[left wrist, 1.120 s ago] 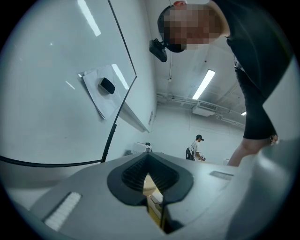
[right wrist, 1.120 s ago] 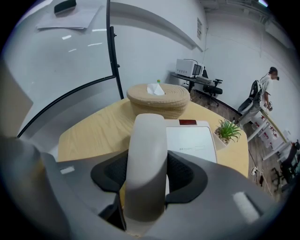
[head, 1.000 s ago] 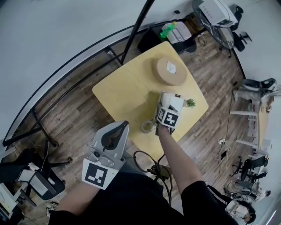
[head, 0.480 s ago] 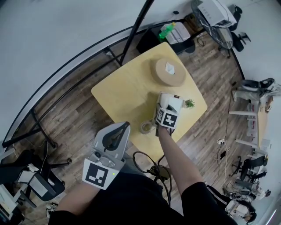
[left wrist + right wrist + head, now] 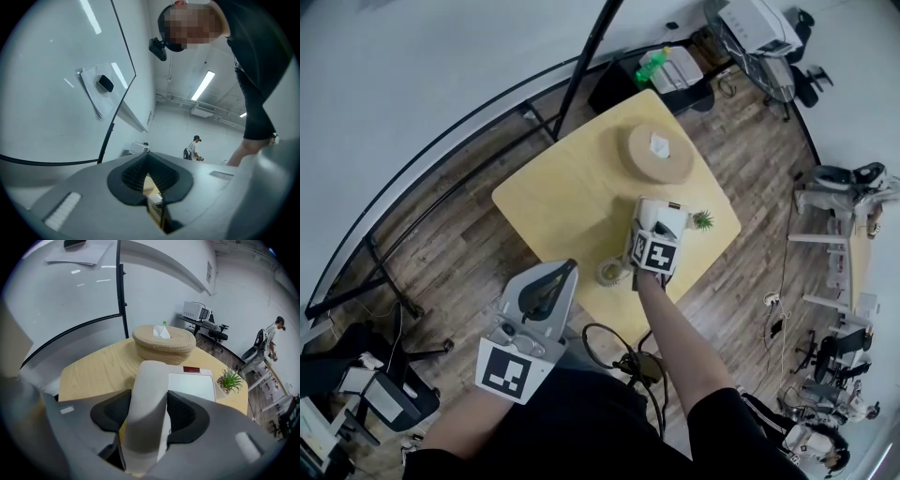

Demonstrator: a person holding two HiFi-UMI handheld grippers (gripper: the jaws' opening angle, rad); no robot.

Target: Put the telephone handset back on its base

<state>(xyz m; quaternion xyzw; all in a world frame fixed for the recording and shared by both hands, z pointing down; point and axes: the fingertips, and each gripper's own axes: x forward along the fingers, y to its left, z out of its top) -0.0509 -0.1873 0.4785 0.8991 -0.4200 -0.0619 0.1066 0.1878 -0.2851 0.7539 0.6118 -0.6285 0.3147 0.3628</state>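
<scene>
My right gripper [image 5: 149,417] is shut on the white telephone handset [image 5: 149,390], which stands up between its dark pads. The handset's far end lies over the left side of the white telephone base [image 5: 194,385], and I cannot tell whether it touches. In the head view the right gripper [image 5: 650,228] reaches over the base [image 5: 675,221] near the table's right edge. A coiled cord [image 5: 609,273] lies just left of it. My left gripper [image 5: 563,268] hangs off the table near my body, shut and holding nothing.
A round woven basket [image 5: 658,153] with a tissue sits at the far side of the yellow table [image 5: 562,197]. A small green plant [image 5: 705,220] stands right of the base. A black pole [image 5: 586,66] and rail run behind the table; wooden floor surrounds it.
Almost nothing has moved. The right gripper still holds the handset over the base, and the left gripper stays where it was.
</scene>
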